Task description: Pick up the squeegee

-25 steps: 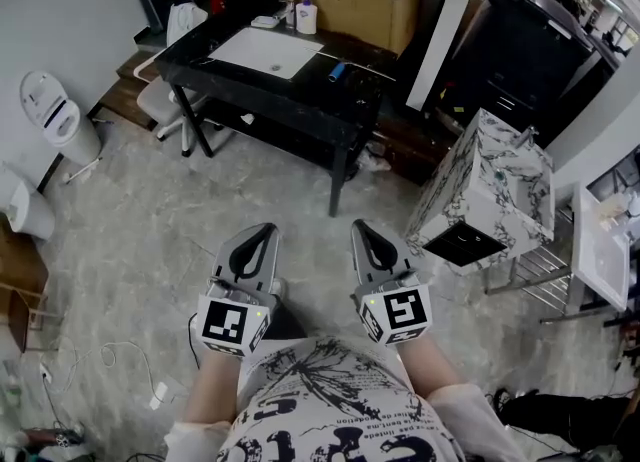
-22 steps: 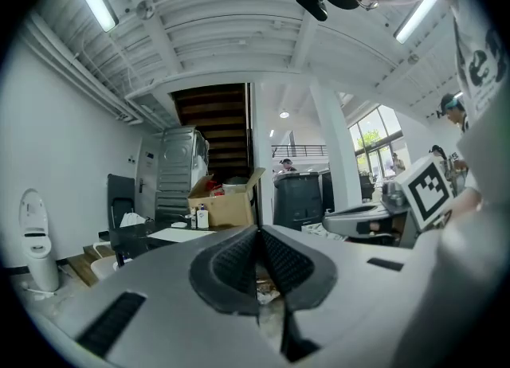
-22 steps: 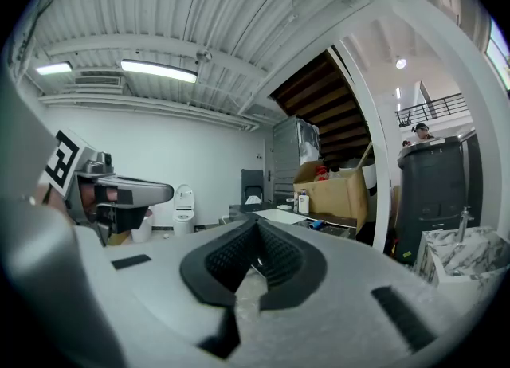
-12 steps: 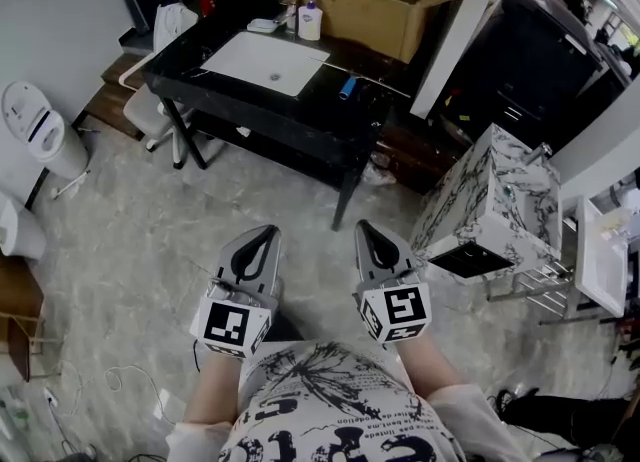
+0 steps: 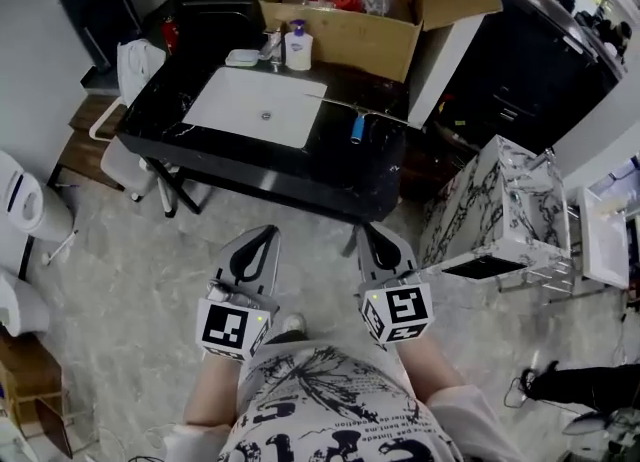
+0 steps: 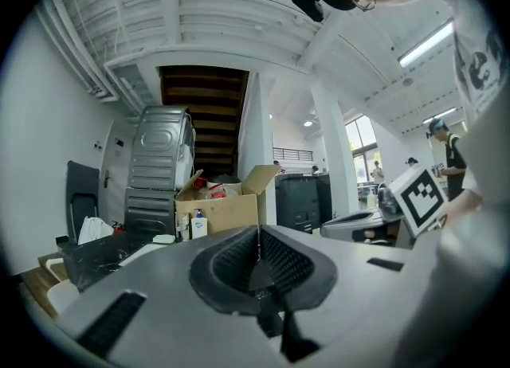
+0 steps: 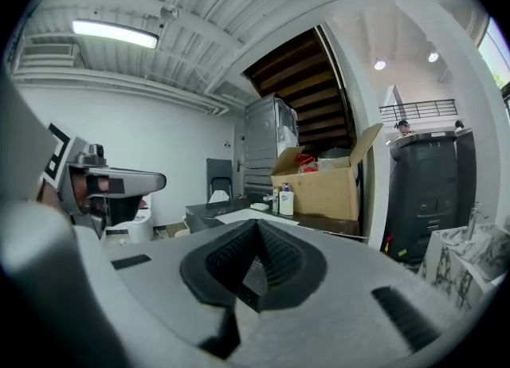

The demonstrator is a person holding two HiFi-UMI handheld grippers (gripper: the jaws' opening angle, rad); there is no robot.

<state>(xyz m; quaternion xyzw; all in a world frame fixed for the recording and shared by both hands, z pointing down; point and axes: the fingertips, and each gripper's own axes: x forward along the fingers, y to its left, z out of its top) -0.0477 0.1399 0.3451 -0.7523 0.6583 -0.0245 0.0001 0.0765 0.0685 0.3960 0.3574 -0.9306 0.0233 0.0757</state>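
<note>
Fingers (image 6: 231,259) closed on nothing on left gripper (image 5: 258,240) and right gripper (image 5: 375,240), well short of glossy black table (image 5: 165,120). Blue-handled squeegee (image 5: 357,128) lying beside white rectangular sink (image 5: 225,100). Risk: arriving unopened, knocking squeegee off table.

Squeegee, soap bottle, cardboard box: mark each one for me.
Squeegee (image 5: 357,129): head view, on its blue handle.
Soap bottle (image 5: 298,51): head view, on its white body.
Cardboard box (image 5: 345,38): head view, on its front wall.
</note>
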